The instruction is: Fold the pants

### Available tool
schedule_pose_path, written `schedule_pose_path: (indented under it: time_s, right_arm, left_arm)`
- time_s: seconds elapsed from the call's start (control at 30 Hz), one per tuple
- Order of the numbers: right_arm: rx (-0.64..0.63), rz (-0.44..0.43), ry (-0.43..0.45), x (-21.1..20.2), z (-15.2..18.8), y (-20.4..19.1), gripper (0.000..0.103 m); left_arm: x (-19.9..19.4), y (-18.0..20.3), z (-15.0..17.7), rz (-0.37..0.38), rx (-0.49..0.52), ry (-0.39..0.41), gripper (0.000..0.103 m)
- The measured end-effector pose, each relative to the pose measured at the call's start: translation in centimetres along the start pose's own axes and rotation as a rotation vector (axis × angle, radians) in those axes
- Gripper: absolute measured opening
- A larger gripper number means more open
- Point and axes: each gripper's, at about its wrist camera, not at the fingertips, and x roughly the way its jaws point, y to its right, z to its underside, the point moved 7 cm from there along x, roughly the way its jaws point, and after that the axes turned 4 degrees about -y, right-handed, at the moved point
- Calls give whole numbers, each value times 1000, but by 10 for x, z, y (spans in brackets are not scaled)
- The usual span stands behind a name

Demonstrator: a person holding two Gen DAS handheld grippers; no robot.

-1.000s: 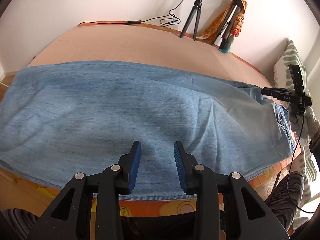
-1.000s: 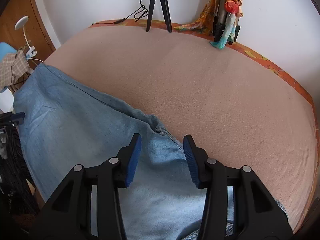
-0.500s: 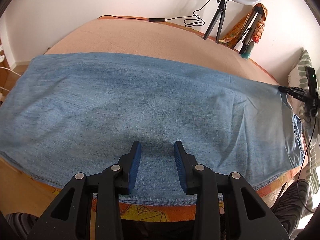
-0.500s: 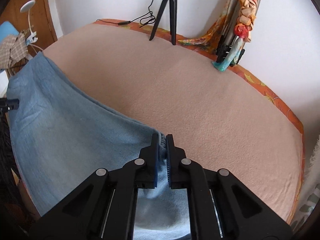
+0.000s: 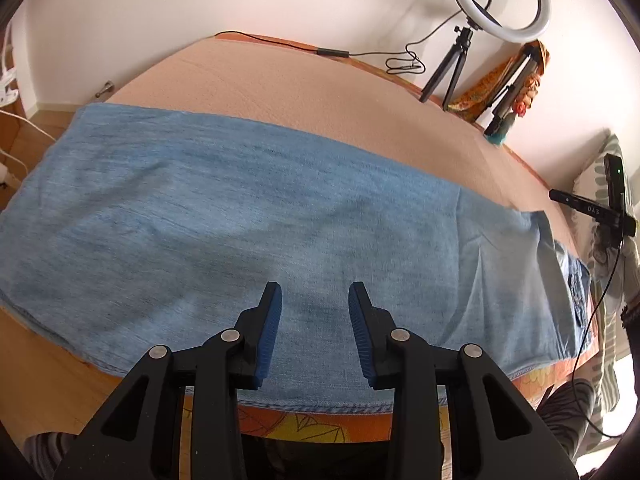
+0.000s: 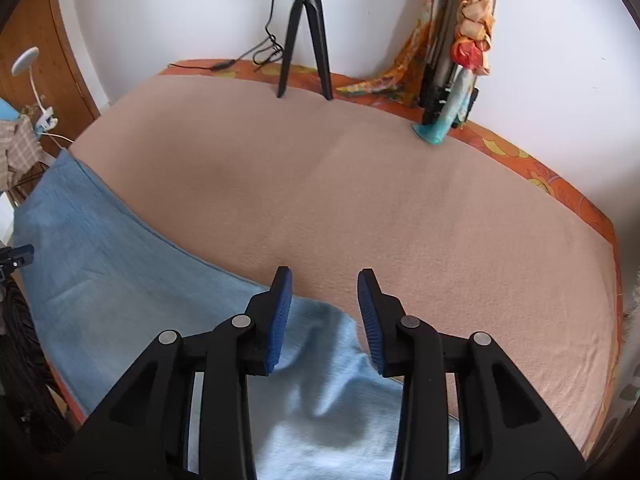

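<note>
Right tongs (image 6: 324, 312) now apart off jeans (image 5: 280, 232); left tongs (image 5: 314, 332) agape.

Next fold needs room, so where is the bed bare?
Bare blanket runs from the jeans back to the tripod and wall. Crowded spots: that far edge with the tripod and scarf bundle, and the jeans-covered front.

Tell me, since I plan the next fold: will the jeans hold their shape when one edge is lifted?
Probably not. The jeans lie limp with soft creases near the right gripper, so a lifted edge would likely sag. Spread across the blanket, the denim probably drags rather than slides.
</note>
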Motion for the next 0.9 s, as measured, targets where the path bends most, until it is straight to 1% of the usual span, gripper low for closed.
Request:
schedule_pose_path:
  time_s: [0.1,0.2,0.33,0.43,0.53,0.6,0.67,0.7,0.73,0.8,0.83,0.9]
  right_arm:
    - [-29,-112,21,-7,-17,-40,36]
    - [-98,-228,10,2,-33,-94,36]
    - [-187,-343,-27,29,-51,-165,36]
    - [-245,-400,-77,60,-59,-211,36]
    - [-296,-420,-126,91,-63,-247,36]
    - [-313,-410,-158,110,-63,-263,36]
    - [-325,-423,-183,123,-65,-273,36]
    - [-331,-427,-189,127,-64,-277,36]
    - [-339,-427,-193,130,-64,-281,36]
    - [-366,-406,-193,133,-64,-287,36]
    - [-383,-400,-193,133,-63,-290,36]
    - [-426,-365,-186,132,-61,-292,36]
  left_arm:
    - [-25,-7,-21,-2,-13,54,33]
    - [-58,-22,-47,11,-45,116,33]
    - [-104,-51,-77,-13,-80,202,33]
    - [-140,-81,-88,-43,-116,268,33]
    - [-175,-114,-94,-87,-163,326,33]
    - [-197,-134,-93,-132,-188,357,33]
    - [-215,-156,-89,-181,-206,379,33]
    - [-223,-166,-86,-210,-212,383,35]
    - [-229,-177,-83,-239,-219,385,39]
    - [-237,-200,-73,-289,-247,380,40]
    - [-237,-210,-68,-306,-267,375,40]
    - [-232,-228,-54,-314,-306,357,40]
